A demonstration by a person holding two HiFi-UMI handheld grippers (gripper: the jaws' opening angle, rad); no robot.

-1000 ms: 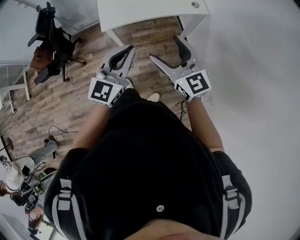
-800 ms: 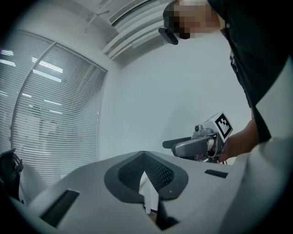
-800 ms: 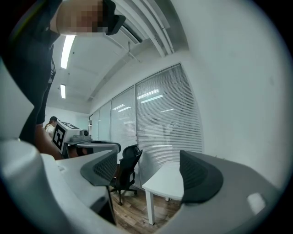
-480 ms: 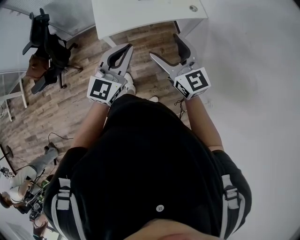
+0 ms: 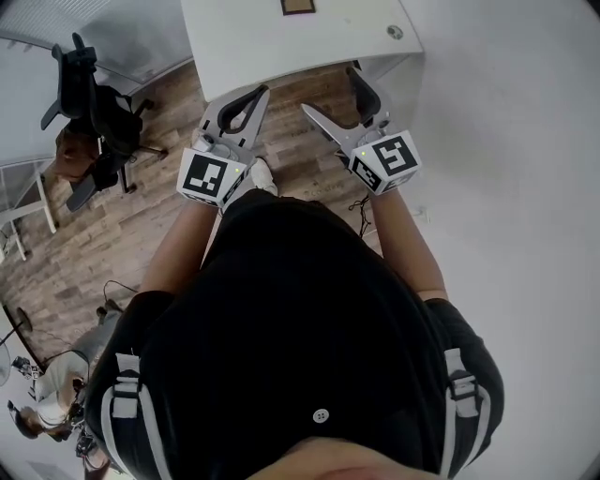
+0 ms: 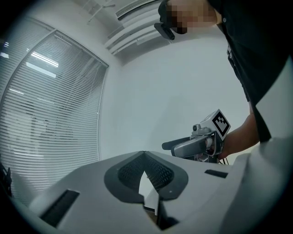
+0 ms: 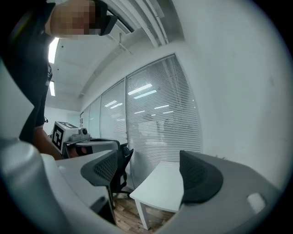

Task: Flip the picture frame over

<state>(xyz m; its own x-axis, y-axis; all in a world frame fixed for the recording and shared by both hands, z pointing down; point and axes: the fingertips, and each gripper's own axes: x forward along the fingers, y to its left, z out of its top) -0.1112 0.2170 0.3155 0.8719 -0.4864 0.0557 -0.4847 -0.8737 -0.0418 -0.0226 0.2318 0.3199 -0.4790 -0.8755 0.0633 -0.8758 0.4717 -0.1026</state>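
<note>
A small brown picture frame [image 5: 298, 6] lies on the white table [image 5: 262, 42] and is cut off by the top edge of the head view. My left gripper [image 5: 259, 94] is held over the wooden floor just short of the table's near edge, its jaws shut with nothing between them [image 6: 144, 155]. My right gripper [image 5: 329, 92] is beside it, open and empty, pointing towards the table. In the right gripper view the table [image 7: 160, 187] shows between the open fingers [image 7: 199, 183]; the frame is not in that view.
A black office chair [image 5: 94, 103] stands on the wood floor [image 5: 131, 216] to the left. A white wall [image 5: 506, 141] runs along the right. Glass partitions with blinds [image 7: 160, 123] stand behind the table. Another person [image 5: 56, 394] sits at the lower left among cables.
The table has come closer in the head view and the picture frame has come into sight at its top edge. Both grippers stay close together, the left shut and the right open.
</note>
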